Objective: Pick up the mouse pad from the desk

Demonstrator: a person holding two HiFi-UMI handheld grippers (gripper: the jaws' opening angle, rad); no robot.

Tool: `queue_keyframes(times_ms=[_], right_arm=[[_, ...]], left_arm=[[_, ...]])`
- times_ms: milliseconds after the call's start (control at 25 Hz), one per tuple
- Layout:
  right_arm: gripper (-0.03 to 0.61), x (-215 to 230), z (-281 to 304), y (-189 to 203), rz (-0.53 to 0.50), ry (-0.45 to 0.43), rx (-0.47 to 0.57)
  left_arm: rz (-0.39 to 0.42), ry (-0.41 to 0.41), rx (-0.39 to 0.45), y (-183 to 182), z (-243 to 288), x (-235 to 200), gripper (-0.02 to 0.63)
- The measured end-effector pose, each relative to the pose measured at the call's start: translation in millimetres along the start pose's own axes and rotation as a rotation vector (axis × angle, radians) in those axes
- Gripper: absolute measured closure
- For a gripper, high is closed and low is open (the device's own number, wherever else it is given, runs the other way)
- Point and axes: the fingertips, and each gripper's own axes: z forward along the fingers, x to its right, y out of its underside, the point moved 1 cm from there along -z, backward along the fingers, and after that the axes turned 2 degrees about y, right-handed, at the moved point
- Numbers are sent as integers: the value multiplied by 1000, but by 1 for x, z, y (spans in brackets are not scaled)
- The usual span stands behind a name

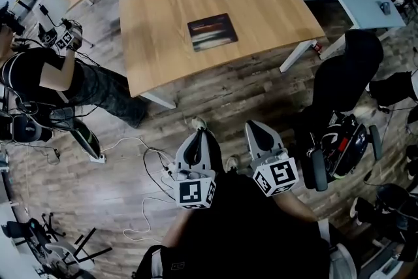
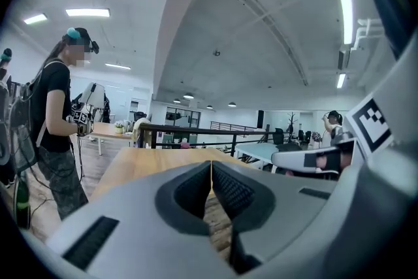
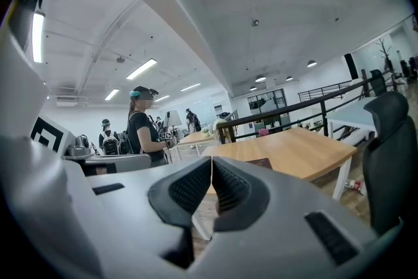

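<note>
Found left gripper [image 1: 200, 135] and right gripper [image 1: 257, 129] clenched, empty; judged mouse pad [image 1: 212, 31], central on desk [image 1: 274, 3], light, limp, best pinched by near edge.

Bystander [image 1: 46, 78], black chair [image 1: 346, 72], perhaps floor cables [image 1: 125, 139]

Wood-plank floor [image 1: 78, 186], white ceiling [image 2: 261, 42] w/ strip lights [image 2: 87, 12], black railing [image 2: 196, 131], black office chair [image 3: 385, 147]
</note>
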Motion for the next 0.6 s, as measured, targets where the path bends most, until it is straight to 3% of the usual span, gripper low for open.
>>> queue_keyframes(times_ms=[600], right_arm=[[548, 6, 159, -40, -48, 25, -17]], left_arm=[[-55, -8, 27, -43, 116, -122, 589]])
